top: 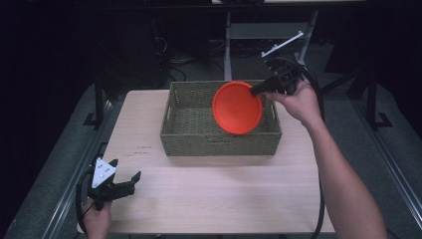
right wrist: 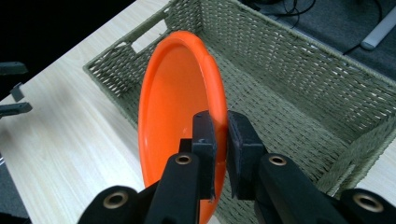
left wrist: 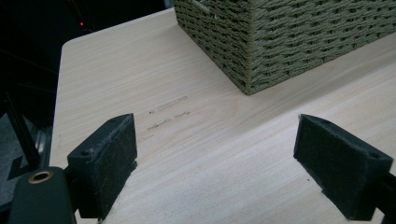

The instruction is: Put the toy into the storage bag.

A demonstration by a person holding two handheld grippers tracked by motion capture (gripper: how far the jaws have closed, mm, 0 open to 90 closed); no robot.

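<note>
Right gripper (right wrist: 219,140) clamped on rim of round orange plastic plate (top: 237,107), plate tilted on edge above green woven rectangular basket (top: 221,144), table's 12 o'clock. Not yet set down; lowering and release remain. Left gripper (top: 125,182) jaws spread wide, nothing held, 8 o'clock corner of pale wooden table (top: 209,199).

A basket (top: 220,137) is set on the table (top: 219,199), toward its far edge and slightly right of the middle. A plate (top: 237,107) is held on edge above the right half of the basket, its rim pinched between the jaws of the right gripper (top: 255,91), which is placed over the basket's far right corner. The left gripper (top: 127,181) is kept near the table's near left corner, well apart from the basket, with its jaws spread over bare tabletop.
</note>
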